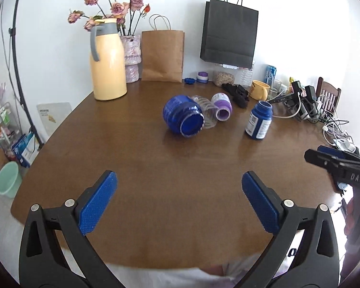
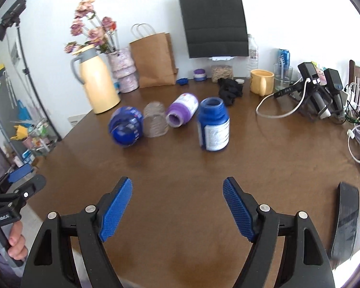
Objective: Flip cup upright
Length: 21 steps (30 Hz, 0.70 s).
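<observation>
A clear ribbed plastic cup (image 1: 207, 114) lies on its side in the middle of the brown table (image 1: 156, 180), between a blue jar (image 1: 182, 117) and a purple bottle (image 1: 222, 106), both also on their sides. The cup also shows in the right wrist view (image 2: 155, 123), with the blue jar (image 2: 126, 129) and the purple bottle (image 2: 183, 113). A blue pill bottle (image 2: 213, 127) stands upright, lidless, to the right. My left gripper (image 1: 179, 200) is open and empty over the near table. My right gripper (image 2: 177, 207) is open and empty, well short of the cup.
At the back stand a yellow thermos jug (image 1: 106, 62), a flower vase (image 1: 132, 57), a brown paper bag (image 1: 162, 55) and a black bag (image 1: 229, 37). A yellow mug (image 2: 261, 81), a black cloth (image 2: 230, 90) and cables with chargers (image 2: 319, 100) crowd the right. A black flat object (image 2: 345, 218) lies near right.
</observation>
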Each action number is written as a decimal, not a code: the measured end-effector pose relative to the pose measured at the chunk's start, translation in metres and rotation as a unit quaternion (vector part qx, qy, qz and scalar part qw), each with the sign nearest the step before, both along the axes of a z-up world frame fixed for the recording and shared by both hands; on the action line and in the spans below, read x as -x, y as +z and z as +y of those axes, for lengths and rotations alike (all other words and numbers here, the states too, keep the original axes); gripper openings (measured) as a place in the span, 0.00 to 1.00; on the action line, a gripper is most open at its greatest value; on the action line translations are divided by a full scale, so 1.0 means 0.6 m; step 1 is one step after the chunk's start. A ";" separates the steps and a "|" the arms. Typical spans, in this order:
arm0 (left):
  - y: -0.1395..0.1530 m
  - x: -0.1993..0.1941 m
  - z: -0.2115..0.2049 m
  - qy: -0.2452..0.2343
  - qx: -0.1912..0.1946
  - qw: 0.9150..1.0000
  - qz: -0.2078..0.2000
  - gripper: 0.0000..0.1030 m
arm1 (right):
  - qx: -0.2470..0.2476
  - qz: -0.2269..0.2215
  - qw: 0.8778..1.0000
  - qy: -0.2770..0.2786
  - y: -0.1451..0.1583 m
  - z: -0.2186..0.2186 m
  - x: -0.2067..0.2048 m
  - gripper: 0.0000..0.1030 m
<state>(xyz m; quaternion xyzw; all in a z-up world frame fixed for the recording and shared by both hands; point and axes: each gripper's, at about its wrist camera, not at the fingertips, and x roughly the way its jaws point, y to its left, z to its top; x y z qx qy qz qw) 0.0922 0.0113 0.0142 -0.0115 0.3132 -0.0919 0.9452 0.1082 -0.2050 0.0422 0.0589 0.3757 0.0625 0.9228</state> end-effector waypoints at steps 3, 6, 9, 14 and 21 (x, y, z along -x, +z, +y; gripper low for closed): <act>0.010 0.049 0.012 0.004 0.015 1.000 -0.001 1.00 | 0.008 0.004 1.000 0.008 0.004 0.023 0.050 0.79; 0.018 0.096 0.017 0.005 0.020 1.000 -0.009 1.00 | 0.015 -0.008 1.000 0.009 0.013 0.042 0.100 0.79; 0.025 0.127 0.003 0.006 -0.011 1.000 -0.020 1.00 | 0.013 -0.005 1.000 0.010 0.012 0.060 0.140 0.79; 0.012 0.174 -0.012 0.017 -0.038 0.999 -0.024 1.00 | -0.039 0.023 0.999 0.012 -0.020 0.078 0.177 0.79; 0.016 0.169 0.006 0.032 -0.027 0.999 -0.023 1.00 | -0.014 0.026 1.000 0.005 -0.016 0.094 0.179 0.79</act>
